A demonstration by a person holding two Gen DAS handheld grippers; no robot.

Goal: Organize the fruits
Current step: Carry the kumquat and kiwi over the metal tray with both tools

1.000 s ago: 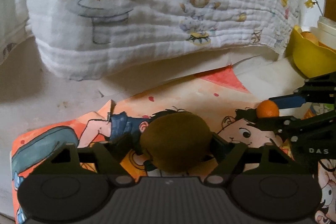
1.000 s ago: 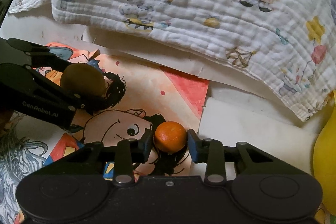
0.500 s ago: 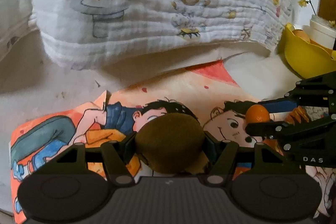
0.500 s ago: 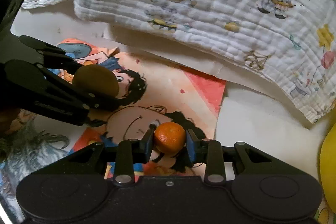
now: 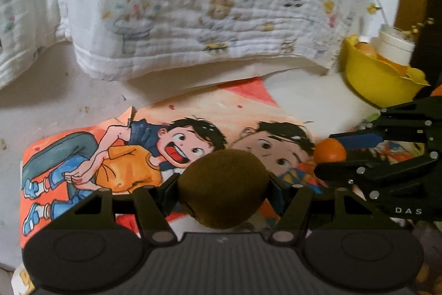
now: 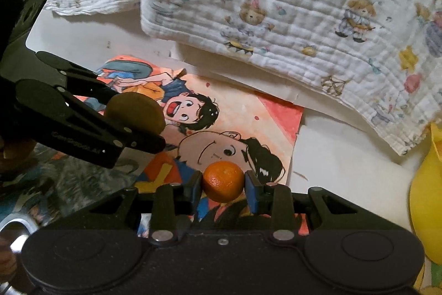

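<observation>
White desk surface (image 5: 49, 90) carries a colourful cartoon poster (image 5: 154, 145), with a white printed muslin cloth (image 5: 210, 4) draped along the far edge. The cloth shows bears, balloons and stars.

Left claw (image 5: 223, 188): closed on a brown kiwi (image 5: 223, 188). The kiwi sits between the two fingers, one pad against each side, and is held above the poster. In the right wrist view the same claw (image 6: 132, 116) enters from the left, with the kiwi (image 6: 134, 111) gripped at its tip over the laughing cartoon boy.

Right claw (image 6: 223, 184): closed on a small orange mandarin (image 6: 223, 180). The blue finger pads (image 6: 252, 191) press against both sides of the fruit, which is clear of the poster surface. In the left wrist view this claw (image 5: 335, 155) reaches in from the right, with the mandarin (image 5: 330, 151) at its tip, just beside the kiwi and apart from it.

Yellow bowl (image 5: 367, 76): stands on the desk at the far right, near the edge of the cloth. Orange fruit (image 5: 364, 49) lies inside it. A white container (image 5: 395, 44) stands directly behind the bowl. In the right wrist view only the bowl wall (image 6: 425, 201) shows, at the right edge.

Both claws are near each other, side by side over the poster, and well apart from the bowl.
</observation>
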